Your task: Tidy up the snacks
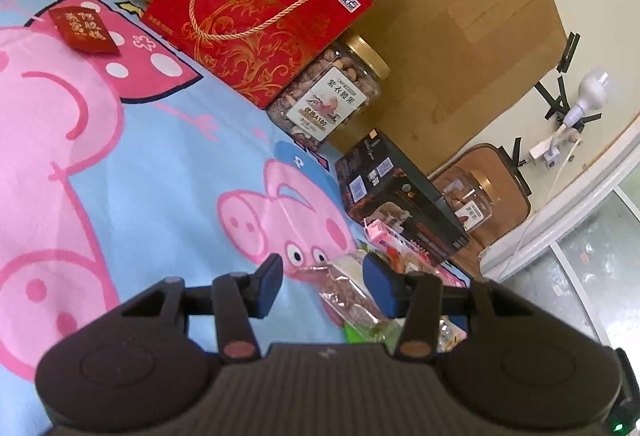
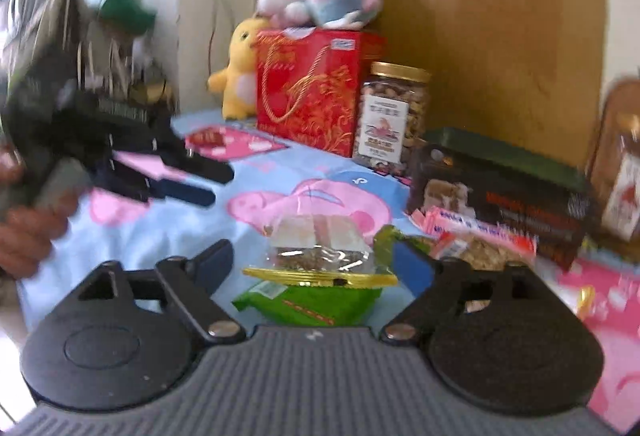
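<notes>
Both the left tool and right tool stand wide open, empty, apparently above a clear crinkled snack packet on the blue pig-print bedsheet.

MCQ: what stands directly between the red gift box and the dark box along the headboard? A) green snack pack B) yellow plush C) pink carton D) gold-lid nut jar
D: the gold-lid nut jar stands upright between the red gift box and the dark box, in both wrist views.
</notes>
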The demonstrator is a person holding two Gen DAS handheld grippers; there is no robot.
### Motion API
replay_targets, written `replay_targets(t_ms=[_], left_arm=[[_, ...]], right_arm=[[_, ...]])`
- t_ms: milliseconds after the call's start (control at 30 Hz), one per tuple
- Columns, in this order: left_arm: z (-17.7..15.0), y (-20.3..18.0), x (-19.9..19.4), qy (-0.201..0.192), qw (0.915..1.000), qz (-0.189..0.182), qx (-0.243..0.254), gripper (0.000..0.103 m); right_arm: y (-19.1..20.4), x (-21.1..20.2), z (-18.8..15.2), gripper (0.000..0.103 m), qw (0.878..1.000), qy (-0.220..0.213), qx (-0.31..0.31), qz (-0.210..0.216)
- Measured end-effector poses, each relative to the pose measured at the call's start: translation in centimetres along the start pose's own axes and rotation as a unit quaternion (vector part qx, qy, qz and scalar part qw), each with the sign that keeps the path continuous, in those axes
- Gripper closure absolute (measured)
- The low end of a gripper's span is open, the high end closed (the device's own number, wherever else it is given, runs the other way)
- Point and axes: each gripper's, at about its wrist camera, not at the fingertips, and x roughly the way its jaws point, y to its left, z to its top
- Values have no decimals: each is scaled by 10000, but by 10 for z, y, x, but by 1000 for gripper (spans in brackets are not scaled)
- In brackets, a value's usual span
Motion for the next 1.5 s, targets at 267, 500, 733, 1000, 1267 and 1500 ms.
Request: replay_targets(t_ms=[267, 500, 733, 1000, 1267, 1500], left_arm=[[-2, -3, -17, -162, 9995, 18, 264, 58], [3, -2, -16, -167, 9996, -189, 132, 58], [-12, -42, -1, 115, 9968, -556, 566, 58], [-37, -91, 14, 461, 9909, -698, 1055, 58], [-53, -125, 34, 795, 9831, -550, 1558, 50], [-63, -141, 84, 1303, 9711, -166, 1993, 48]], right_arm=[[-7, 46, 3, 38, 9988, 435, 226, -40], [-120, 35, -18, 40, 8490, 750, 4816, 2041], [-159, -33, -87, 33, 7517, 875, 6101, 2347], [-165, -115, -69, 22, 8925, -234, 4480, -465], [-133, -127, -78, 22, 9439, -259, 3291, -50], [-81, -89, -84, 20, 9861, 470, 1556, -337]])
